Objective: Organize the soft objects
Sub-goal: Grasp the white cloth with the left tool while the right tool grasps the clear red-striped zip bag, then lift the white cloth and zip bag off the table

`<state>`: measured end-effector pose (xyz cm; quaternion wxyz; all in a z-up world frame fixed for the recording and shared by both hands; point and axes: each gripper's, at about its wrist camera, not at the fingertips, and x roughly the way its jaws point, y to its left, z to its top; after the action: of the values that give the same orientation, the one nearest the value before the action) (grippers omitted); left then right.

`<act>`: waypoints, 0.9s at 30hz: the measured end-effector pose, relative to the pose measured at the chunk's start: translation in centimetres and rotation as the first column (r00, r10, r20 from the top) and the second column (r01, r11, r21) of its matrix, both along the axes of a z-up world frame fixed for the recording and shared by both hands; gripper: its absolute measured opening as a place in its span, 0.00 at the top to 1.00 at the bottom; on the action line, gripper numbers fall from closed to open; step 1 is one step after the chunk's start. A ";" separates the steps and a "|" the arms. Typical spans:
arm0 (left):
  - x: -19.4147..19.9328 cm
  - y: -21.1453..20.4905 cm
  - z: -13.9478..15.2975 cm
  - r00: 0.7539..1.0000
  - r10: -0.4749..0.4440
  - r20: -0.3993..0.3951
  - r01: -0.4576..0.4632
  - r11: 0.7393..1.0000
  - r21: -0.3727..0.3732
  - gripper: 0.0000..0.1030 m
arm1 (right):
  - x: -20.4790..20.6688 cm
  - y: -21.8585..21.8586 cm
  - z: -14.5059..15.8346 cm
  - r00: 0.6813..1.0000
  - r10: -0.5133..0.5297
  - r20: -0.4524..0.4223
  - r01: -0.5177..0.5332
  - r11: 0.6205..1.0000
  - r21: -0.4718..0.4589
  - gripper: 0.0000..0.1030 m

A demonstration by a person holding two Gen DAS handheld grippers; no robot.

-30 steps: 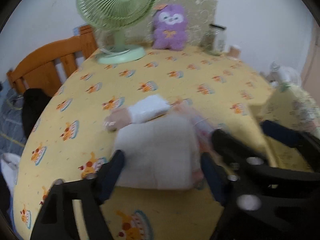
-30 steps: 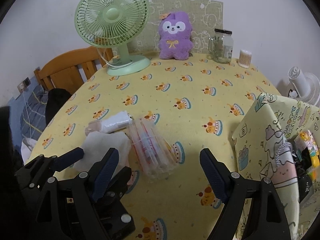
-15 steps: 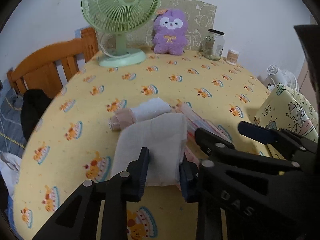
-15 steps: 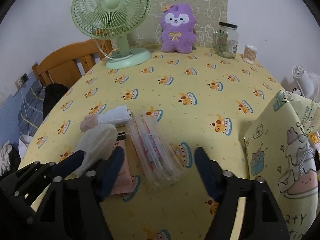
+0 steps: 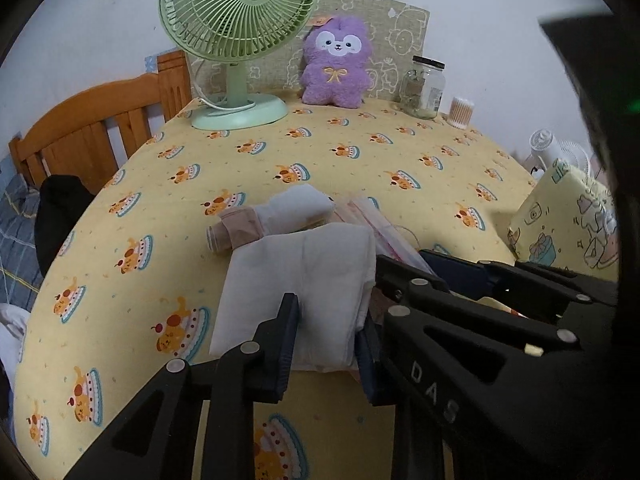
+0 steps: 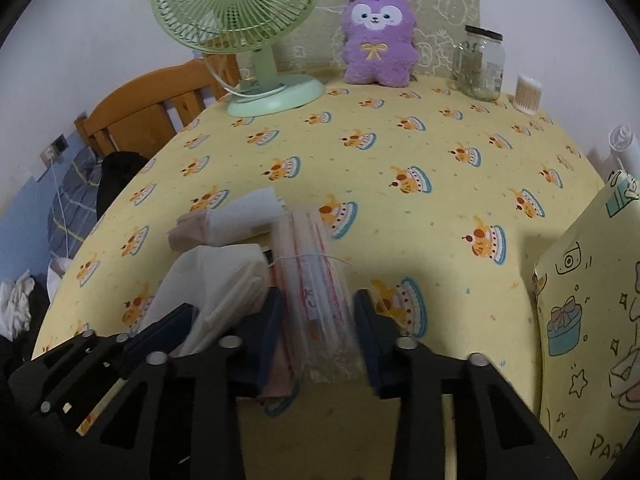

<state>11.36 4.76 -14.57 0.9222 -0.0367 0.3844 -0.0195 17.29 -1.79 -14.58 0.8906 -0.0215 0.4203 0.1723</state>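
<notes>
Pinching the folded white cloth [image 5: 304, 280] at its near edge, the left tool [image 5: 326, 338] grips something limp. The right tool [image 6: 320, 322] straddles the plastic packet [image 6: 316, 280] on the table [image 6: 440, 220] (slippery, crinkly), apparently closing.

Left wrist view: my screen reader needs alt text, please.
The left gripper has its jaws shut on a folded white cloth over a yellow cake-print tablecloth. A green fan, purple plush and glass jar stand at the far edge.
</notes>
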 end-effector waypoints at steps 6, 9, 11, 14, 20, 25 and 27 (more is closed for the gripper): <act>-0.7 -0.6 0.2 1.000 0.005 0.003 -0.005 1.000 0.024 0.84 | -1.0 -0.8 0.4 1.000 -0.026 0.007 0.026 1.000 -0.012 0.76; -1.1 -1.0 0.5 1.000 0.002 0.009 -0.003 1.000 0.024 0.87 | -1.5 -1.3 0.6 0.999 -0.038 0.010 0.038 0.999 -0.007 0.76; -1.4 -1.3 0.8 1.000 -0.004 0.014 0.004 1.000 0.025 0.89 | -1.8 -1.7 0.8 0.999 -0.047 0.016 0.048 0.999 -0.006 0.76; -1.8 -1.6 1.3 1.000 -0.013 0.024 0.012 1.000 0.023 0.89 | -2.3 -2.2 1.4 0.998 -0.058 0.030 0.058 0.998 -0.005 0.76; -2.4 -2.2 2.3 0.999 -0.027 0.044 0.026 0.999 0.026 0.90 | -3.3 -2.7 2.5 0.996 -0.068 0.055 0.068 0.998 -0.004 0.76; -2.8 -2.5 3.2 0.998 -0.032 0.061 0.030 0.999 0.036 0.90 | -4.1 -3.3 3.5 0.994 -0.074 0.077 0.074 0.997 0.005 0.76; -3.0 -2.6 3.5 0.997 -0.034 0.065 0.032 0.999 0.032 0.90 | -4.4 -3.4 3.9 0.993 -0.077 0.087 0.077 0.997 0.005 0.76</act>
<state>8.33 2.21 -11.05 0.9343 -0.0154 0.3549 -0.0300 12.90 -5.19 -10.64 0.9142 -0.0119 0.3813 0.1371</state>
